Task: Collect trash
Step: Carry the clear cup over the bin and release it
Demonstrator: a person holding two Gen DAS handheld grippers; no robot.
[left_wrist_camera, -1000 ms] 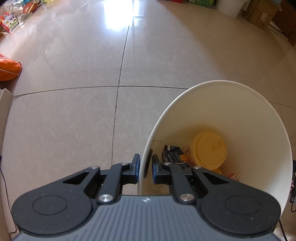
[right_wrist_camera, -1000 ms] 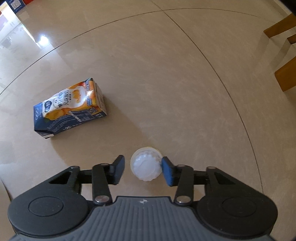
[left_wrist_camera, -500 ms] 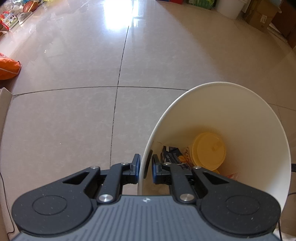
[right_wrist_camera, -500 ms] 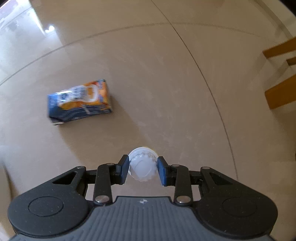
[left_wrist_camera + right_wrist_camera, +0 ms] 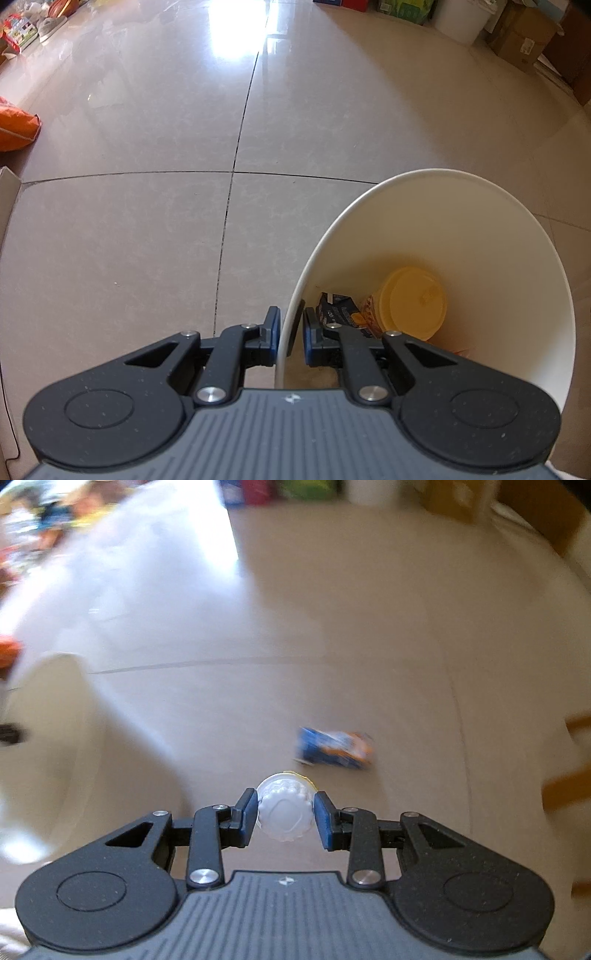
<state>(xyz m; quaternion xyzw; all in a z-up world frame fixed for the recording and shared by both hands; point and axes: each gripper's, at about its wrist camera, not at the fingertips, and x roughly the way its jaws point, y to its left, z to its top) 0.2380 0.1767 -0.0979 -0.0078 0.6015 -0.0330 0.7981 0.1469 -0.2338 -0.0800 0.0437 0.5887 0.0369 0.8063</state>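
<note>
Your left gripper (image 5: 290, 338) is clamped on the near rim of the white bin (image 5: 517, 236), one pad outside the wall and one inside. The bin already holds a yellow tub (image 5: 410, 302) and a dark carton (image 5: 341, 312) at the bottom.

Your right gripper (image 5: 284, 814) is grasping a small white bottle (image 5: 284, 810) by its ridged cap, a pad on each side, clear of the floor (image 5: 369, 627). The view is blurred, so the bottle's body below the cap is mostly hidden; only a sliver of yellow shows behind it.

Handling, as a guess: the bottle looks like light, thin plastic and probably empty. The cap is the stiff part, and its ridges give the pads some bite, so the present hold looks sound. A round cap can twist between flat pads, so avoid jerks. Squeezing harder is likely unnecessary.

The bin wall is thin and smooth. Pinched at one spot, it may flex or tip if you pull sideways, so hold it level.

Left on the floor: a blue and orange carton (image 5: 334, 749), lying on its side beyond the bottle and well apart from the bin's rim at the left edge of the right view. It looks like light, crushable card; take it across its narrow faces.
</note>
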